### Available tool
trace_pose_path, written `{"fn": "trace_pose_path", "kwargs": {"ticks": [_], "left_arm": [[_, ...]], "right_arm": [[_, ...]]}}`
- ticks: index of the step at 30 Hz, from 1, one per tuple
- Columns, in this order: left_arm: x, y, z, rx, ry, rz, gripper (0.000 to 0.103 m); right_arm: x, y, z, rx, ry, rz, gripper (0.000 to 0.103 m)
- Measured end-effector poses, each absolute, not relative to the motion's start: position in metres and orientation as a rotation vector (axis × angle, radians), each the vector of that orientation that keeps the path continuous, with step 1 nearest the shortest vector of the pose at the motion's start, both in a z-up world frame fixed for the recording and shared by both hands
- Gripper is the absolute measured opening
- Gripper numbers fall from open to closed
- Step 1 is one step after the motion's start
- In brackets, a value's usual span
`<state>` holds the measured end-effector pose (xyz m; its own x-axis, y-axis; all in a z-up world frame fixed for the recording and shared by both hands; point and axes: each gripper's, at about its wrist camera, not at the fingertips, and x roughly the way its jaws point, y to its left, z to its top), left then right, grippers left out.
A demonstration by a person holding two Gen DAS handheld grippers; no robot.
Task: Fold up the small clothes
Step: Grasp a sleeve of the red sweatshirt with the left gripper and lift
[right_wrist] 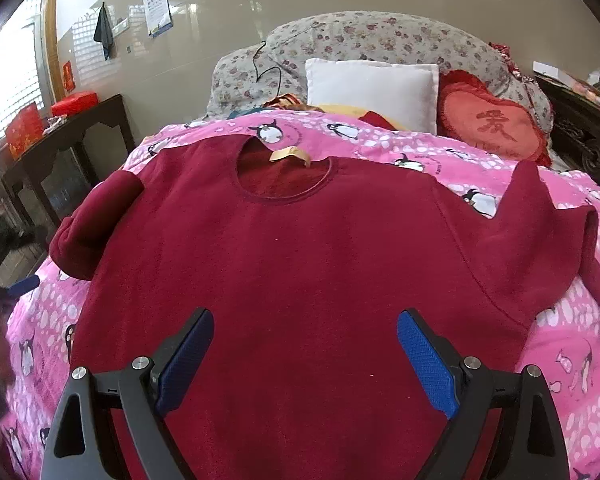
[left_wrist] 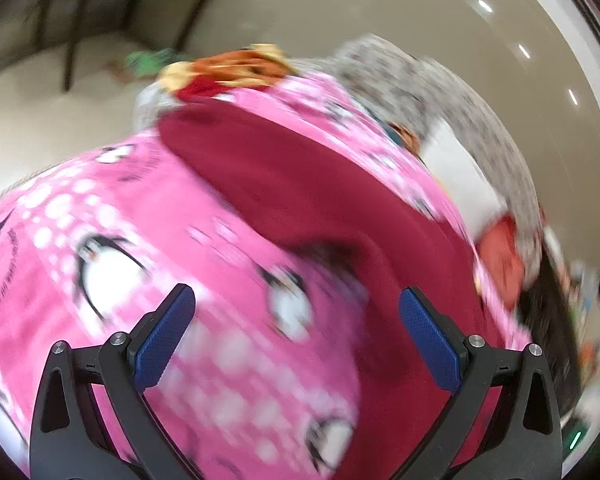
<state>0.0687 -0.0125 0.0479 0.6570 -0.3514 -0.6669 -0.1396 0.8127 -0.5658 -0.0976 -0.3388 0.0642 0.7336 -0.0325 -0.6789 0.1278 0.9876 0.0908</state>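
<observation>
A dark red fleece sweater (right_wrist: 284,248) lies spread flat, front up, on the pink penguin-print blanket (right_wrist: 560,360) of the bed, collar at the far end. The right gripper (right_wrist: 305,338) hovers over its near hem, jaws wide apart and holding nothing. The left gripper (left_wrist: 296,312), equally wide and empty, hangs above the blanket beside the sweater's left edge; its view is blurred.

Sweater (right_wrist: 300,264): dark red fleece-like cloth, matt, softly napped, lying ahead of the right gripper's (right_wrist: 305,330) spread jaws. Neck label (right_wrist: 290,155): tan fabric strip. Blanket (right_wrist: 560,344): pink printed cloth, matt. Gripper pads (right_wrist: 424,360): blue, finely textured; arms matt black plastic, screws bright metal. Wall (right_wrist: 228,12) beyond: glossy, reflective. Left gripper (left_wrist: 296,312): same finish.
</observation>
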Motion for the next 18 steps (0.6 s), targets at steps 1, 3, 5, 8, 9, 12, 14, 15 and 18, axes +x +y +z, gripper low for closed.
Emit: {"fn": "trace_pose_path", "kwargs": {"ticks": [1,3,5,8,9,12,14,15,18], "left_arm": [[0.075,-0.006,0.047,-0.654,0.857,-0.113,0.102],[0.093,0.009,0.039,-0.710,0.864,-0.089,0.102],[0.107,0.019,0.030,-0.780,0.885,-0.080,0.102],[0.130,0.029,0.016,-0.890,0.902,-0.066,0.102],[0.137,0.031,0.015,-0.900,0.888,-0.045,0.102],[0.155,0.035,0.013,-0.891,0.883,-0.029,0.102],[0.166,0.036,0.011,-0.897,0.877,-0.039,0.102],[0.169,0.036,0.011,-0.898,0.872,-0.053,0.102],[0.189,0.033,0.001,-0.945,0.911,-0.192,0.034]], "right_arm": [[-0.097,-0.338,0.064,0.133,0.743,-0.086,0.092],[-0.096,-0.336,0.062,0.131,0.744,-0.082,0.092],[-0.095,-0.335,0.061,0.126,0.748,-0.078,0.092],[-0.092,-0.333,0.058,0.123,0.758,-0.070,0.092],[-0.092,-0.332,0.057,0.122,0.762,-0.067,0.092],[-0.090,-0.332,0.053,0.127,0.769,-0.059,0.092],[-0.089,-0.332,0.051,0.131,0.774,-0.056,0.092],[-0.088,-0.332,0.050,0.134,0.777,-0.055,0.092],[-0.086,-0.334,0.048,0.146,0.786,-0.053,0.092]]}}
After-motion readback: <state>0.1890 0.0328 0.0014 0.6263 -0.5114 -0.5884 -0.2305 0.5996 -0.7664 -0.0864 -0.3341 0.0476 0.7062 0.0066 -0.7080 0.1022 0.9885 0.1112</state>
